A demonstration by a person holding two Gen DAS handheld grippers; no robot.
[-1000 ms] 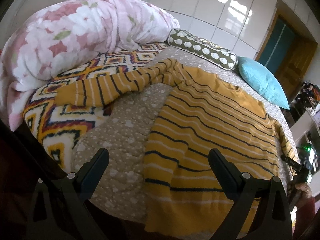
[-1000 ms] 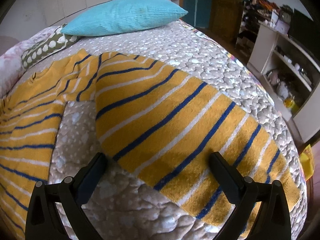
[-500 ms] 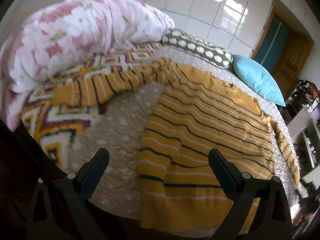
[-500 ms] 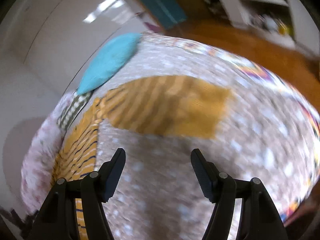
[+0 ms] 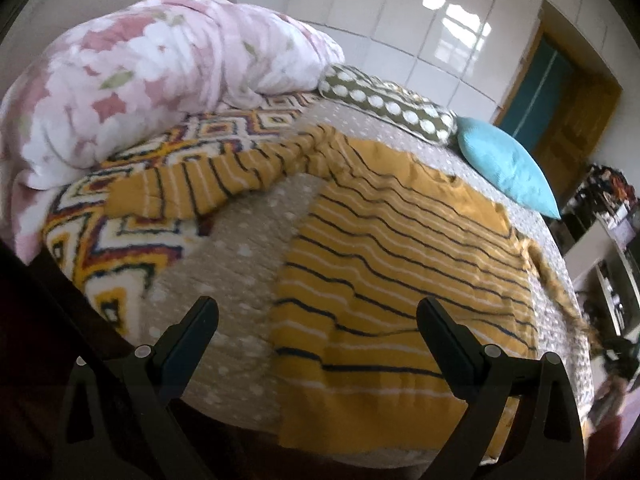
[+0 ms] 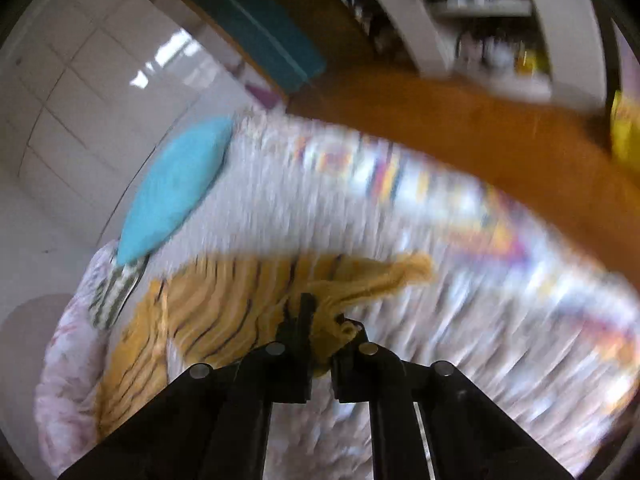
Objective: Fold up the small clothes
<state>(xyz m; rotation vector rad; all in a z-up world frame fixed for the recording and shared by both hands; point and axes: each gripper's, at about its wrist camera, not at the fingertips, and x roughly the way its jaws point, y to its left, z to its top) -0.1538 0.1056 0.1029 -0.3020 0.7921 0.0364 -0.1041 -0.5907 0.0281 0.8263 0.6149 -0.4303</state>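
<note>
A yellow sweater with dark and white stripes (image 5: 400, 264) lies spread flat on the bed, one sleeve (image 5: 192, 192) stretched to the left over a zigzag blanket. My left gripper (image 5: 316, 320) is open and empty, hovering over the sweater's hem near the bed's front edge. My right gripper (image 6: 326, 320) is shut on the sweater's other sleeve (image 6: 360, 280), bunching the yellow knit between its fingers. The right wrist view is blurred by motion.
A pink floral duvet (image 5: 152, 72) is heaped at the back left. A dotted green pillow (image 5: 384, 104) and a turquoise pillow (image 5: 504, 168) lie at the head of the bed. A zigzag blanket (image 5: 120, 248) covers the left part. White shelves (image 6: 492, 20) and a wooden floor (image 6: 480, 128) lie beyond the bed.
My right gripper has closed on the sweater's sleeve and swung upward and away fast. My left gripper stayed open and has barely shifted over the hem.
</note>
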